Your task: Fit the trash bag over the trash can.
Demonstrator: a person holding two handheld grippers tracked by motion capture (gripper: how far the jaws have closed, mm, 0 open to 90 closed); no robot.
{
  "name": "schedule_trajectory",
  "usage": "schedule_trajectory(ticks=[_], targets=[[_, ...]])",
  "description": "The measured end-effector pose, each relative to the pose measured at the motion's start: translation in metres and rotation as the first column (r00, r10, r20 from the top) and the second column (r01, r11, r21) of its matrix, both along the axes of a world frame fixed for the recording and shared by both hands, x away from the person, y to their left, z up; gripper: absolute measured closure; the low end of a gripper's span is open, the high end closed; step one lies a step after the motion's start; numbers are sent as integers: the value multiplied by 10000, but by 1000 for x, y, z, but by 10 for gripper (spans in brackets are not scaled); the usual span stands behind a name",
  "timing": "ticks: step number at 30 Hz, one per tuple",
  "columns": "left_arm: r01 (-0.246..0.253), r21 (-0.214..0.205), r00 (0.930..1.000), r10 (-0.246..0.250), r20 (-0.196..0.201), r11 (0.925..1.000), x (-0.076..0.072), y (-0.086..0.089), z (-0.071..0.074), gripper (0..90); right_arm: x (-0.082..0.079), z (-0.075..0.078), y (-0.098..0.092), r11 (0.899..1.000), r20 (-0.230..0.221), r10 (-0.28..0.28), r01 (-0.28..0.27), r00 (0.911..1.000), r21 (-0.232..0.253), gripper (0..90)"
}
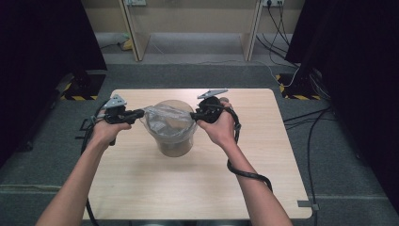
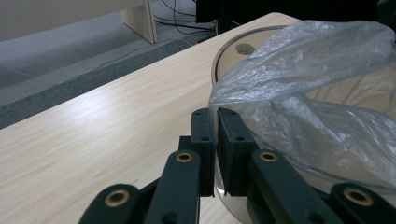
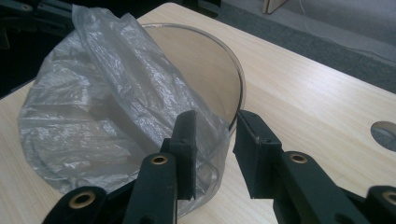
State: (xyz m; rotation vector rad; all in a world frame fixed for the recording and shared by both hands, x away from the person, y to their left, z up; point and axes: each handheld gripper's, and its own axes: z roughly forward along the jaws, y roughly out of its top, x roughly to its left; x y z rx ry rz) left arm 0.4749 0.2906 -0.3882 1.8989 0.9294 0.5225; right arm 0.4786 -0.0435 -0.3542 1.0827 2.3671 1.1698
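At table centre, high view: one clear cylindrical container [image 1: 175, 141], upright on the pale wooden table [image 1: 141, 188], with a thin clear plastic bag [image 1: 165, 121] draped in and over its mouth. Hidden or unclear: the container's lower wall reads dark and blurred from above, so whether anything lies in it cannot be told; the bag's film veils most of the interior in both gripper views; forearms are cut off at the bottom edge of the high view. Bag: crinkled, translucent, greyish, bunched in folds, one flap standing above the rim [image 3: 100, 51]; its lower folds hang down inside the container wall [image 3: 70, 144]. Container: transparent wall, thin dark rim, round; bare rim shows on the far side [image 2: 224, 46] and on the side away from the bag [image 3: 236, 70]. Left gripper [image 1: 141, 113]: held at the container's left side, jaws closed together with the bag's edge [image 2: 243, 93] pinched between them, just at the rim. Right gripper [image 1: 194, 115]: held at the container's right side, jaws apart, straddling the rim, one jaw inside against the bag film, the other outside the wall. Round hole in the tabletop [image 3: 385, 134], partly cut off at the frame edge, right gripper view
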Motion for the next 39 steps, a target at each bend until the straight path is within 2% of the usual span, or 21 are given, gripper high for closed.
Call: schedule_trajectory(ticks=[6,10,19,26,29,33,39], targets=[[40,210,10000,-41,72,9998,6,-6,3,854,5,-5,-1,9998,-234,53,-58,9997,-210,811],[2,205,9999,-4,103,9998,10,-8,4,859,6,-4,-1,9994,-199,139,-145,9997,-305,895],[-354,70,9994,354,-57,9994,19,-9,1,881,11,-10,-1,9994,-190,-302,299,9994,-152,900],[-309,100,9995,309,-27,9995,22,-14,-1,879,13,-16,-1,9988,-354,-393,383,9986,-303,900],[-337,155,9994,337,47,9993,23,-15,1,882,12,-11,-2,9987,-274,-422,415,9987,-285,830],[-295,281,9995,291,131,9992,24,-19,4,883,8,1,-3,9990,98,-427,426,9990,93,744],[-312,342,9994,307,154,9989,25,-21,6,883,6,11,7,9993,211,173,-180,9996,341,629]])
